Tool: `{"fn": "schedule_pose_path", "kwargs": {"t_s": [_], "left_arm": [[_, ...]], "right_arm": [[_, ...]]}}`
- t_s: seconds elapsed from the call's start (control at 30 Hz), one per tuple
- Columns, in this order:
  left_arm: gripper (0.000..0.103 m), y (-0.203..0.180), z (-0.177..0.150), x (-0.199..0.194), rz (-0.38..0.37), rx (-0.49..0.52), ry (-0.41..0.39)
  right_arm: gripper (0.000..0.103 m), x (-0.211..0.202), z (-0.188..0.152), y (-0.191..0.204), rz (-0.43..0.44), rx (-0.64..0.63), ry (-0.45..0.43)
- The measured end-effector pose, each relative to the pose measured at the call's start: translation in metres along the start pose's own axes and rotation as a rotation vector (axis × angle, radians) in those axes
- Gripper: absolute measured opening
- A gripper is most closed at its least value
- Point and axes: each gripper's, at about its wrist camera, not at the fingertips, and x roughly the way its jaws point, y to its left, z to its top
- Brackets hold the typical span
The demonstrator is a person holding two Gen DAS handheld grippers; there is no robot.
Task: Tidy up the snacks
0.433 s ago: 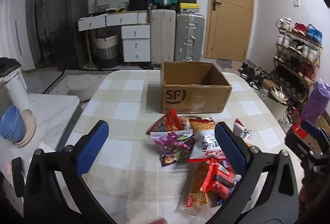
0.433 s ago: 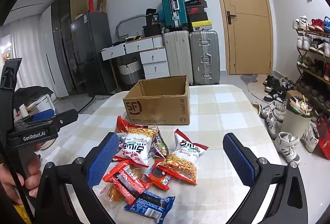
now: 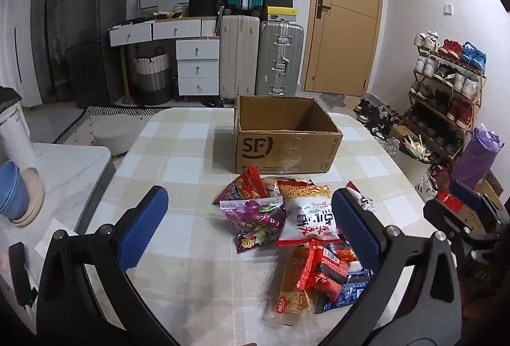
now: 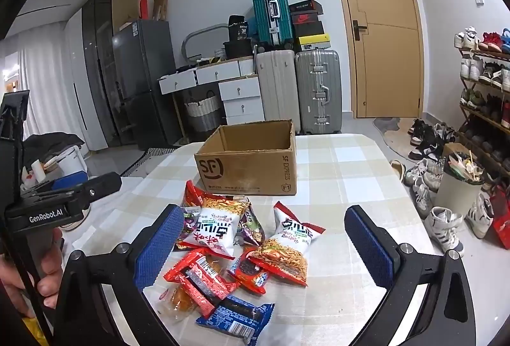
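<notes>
- Nothing packed yet: cardboard box (image 4: pixel 247 161) looks empty, at 12 o'clock on the checked table (image 4: pixel 350 173).
- Snack pile (image 4: pixel 236 247) lies loose just in front of the box, at 6 o'clock.
- Count: one box; roughly eight or nine packets, overlapping, exact number unclear.
- Left gripper (image 3: pixel 248 218) and right gripper (image 4: pixel 261 237): jaws spread wide, holding nothing.

Right gripper (image 4: pixel 261 237) wide open, holding nothing, above snack packets (image 4: pixel 236 253) heaped on checked table (image 4: pixel 344 186) before open box (image 4: pixel 247 167).
</notes>
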Motion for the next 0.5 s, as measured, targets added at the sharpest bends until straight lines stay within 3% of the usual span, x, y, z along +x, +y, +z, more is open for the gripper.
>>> {"fn": "schedule_pose_path", "kwargs": {"t_s": [0.1, 0.5], "left_arm": [[0.101, 0.0007, -0.0017, 0.0005, -0.022, 0.015, 0.000], [0.101, 0.0064, 0.0002, -0.0041, 0.016, 0.006, -0.012]], "right_arm": [[0.103, -0.0009, 0.0008, 0.0010, 0.003, 0.000, 0.001], [0.103, -0.0038, 0.0002, 0.0066, 0.008, -0.009, -0.005]]}}
